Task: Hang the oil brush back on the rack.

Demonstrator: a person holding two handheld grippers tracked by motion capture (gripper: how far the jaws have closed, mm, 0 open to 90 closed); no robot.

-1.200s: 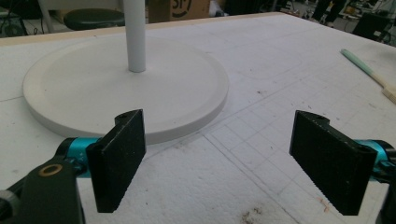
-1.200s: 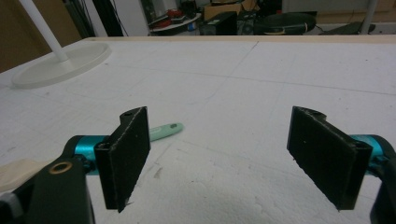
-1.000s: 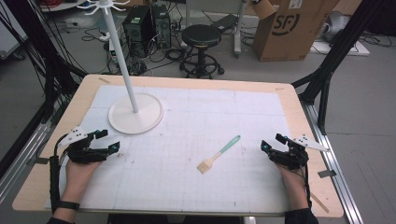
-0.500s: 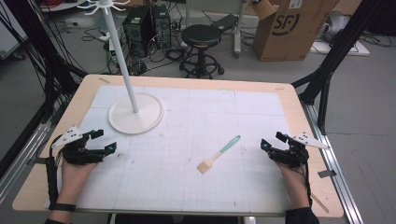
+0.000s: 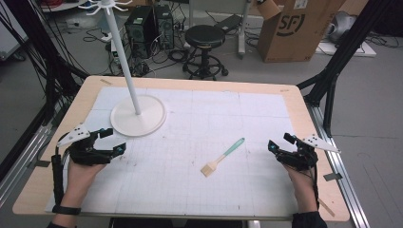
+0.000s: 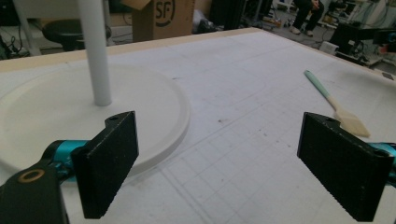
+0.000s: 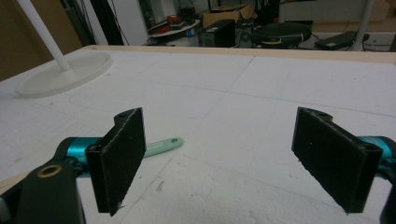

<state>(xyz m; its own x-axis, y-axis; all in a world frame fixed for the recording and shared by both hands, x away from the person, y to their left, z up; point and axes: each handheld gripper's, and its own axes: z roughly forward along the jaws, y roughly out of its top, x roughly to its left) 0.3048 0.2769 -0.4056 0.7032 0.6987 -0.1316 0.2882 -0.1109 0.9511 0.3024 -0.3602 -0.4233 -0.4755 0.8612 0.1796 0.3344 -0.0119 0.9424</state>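
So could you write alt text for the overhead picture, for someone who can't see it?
A person's two hands rest on a white gridded table, each holding an open black gripper: left gripper, right gripper. Between them lies a small brush with a mint-green handle. A white stand with a tall pole rises from a round base near the left gripper.

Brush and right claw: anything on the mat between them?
Nothing. In the high view the white grid mat is bare between the brush and the right claw, whose jaws stand open.
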